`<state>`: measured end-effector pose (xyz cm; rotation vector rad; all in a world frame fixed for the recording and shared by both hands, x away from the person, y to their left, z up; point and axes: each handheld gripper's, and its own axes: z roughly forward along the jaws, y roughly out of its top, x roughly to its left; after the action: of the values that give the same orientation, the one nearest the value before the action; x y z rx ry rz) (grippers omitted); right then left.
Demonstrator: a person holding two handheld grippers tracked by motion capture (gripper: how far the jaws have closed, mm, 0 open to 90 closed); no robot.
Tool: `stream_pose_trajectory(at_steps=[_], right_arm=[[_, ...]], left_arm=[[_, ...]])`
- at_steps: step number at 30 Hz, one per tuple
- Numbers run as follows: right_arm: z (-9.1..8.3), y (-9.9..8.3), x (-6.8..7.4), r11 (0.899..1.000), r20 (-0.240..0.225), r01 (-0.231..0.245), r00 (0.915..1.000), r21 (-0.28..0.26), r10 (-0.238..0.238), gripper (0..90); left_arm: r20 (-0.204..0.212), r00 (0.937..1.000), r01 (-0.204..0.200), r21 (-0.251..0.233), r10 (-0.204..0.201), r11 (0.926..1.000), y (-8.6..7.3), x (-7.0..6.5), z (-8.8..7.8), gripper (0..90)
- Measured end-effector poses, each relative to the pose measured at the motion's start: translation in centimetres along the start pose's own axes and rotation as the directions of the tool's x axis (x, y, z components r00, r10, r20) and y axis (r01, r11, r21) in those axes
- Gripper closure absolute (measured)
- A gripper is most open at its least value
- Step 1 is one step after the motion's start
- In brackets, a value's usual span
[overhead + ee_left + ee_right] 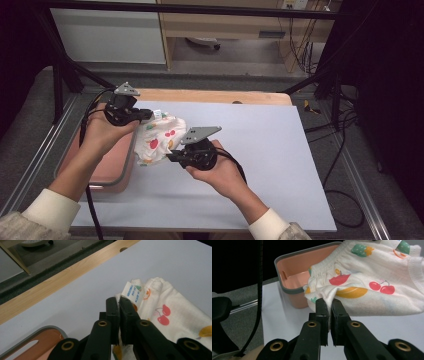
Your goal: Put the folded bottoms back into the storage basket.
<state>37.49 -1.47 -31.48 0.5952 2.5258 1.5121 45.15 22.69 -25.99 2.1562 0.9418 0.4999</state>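
Fruit-print garment pinched between left gripper and right gripper — lifted off table.

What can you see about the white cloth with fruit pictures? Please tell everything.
The white cloth is a small soft knit garment printed with cherries, an apple and other fruit. It has a gathered elastic edge and a stitched hem, and a white label with blue text sticks up at one edge. It is crumpled and held up between the two grippers: the left gripper is shut on the edge beside the label, the right gripper on a fold. It hangs beside the pink bin, above the white table.
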Motion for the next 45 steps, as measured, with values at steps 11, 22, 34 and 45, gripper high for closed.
stream_pose_trajectory(at_steps=[11, 22, 34, 45], right_arm=[[0.2, 0.8, 0.0, 1.0, -0.007, 0.004, 1.0, -0.006, -0.004, 86.3], [0.9, 1.2, 0.1, 1.0, -0.013, 0.005, 0.9999, -0.007, -0.006, 86.3], [2.3, 1.9, 0.1, 1.0, -0.023, 0.014, 0.9996, -0.001, -0.014, 86.3], [4.1, 2.5, 0.3, 1.0, -0.043, 0.017, 0.9989, -0.004, -0.017, 86.3]], left_arm=[[-0.01, 1.0, -0.001, -0.002, 0.0, 1.0, 0.1, 0.4, -0.6, 87.2], [-0.019, 0.9998, 0.004, -0.002, -0.004, 1.0, -0.1, 1.0, -1.1, 87.2], [-0.035, 0.9992, 0.017, -0.005, -0.018, 0.9998, -0.8, 2.0, -1.9, 87.2], [-0.047, 0.9982, 0.038, -0.005, -0.038, 0.9993, -1.8, 3.0, -2.4, 87.2]])
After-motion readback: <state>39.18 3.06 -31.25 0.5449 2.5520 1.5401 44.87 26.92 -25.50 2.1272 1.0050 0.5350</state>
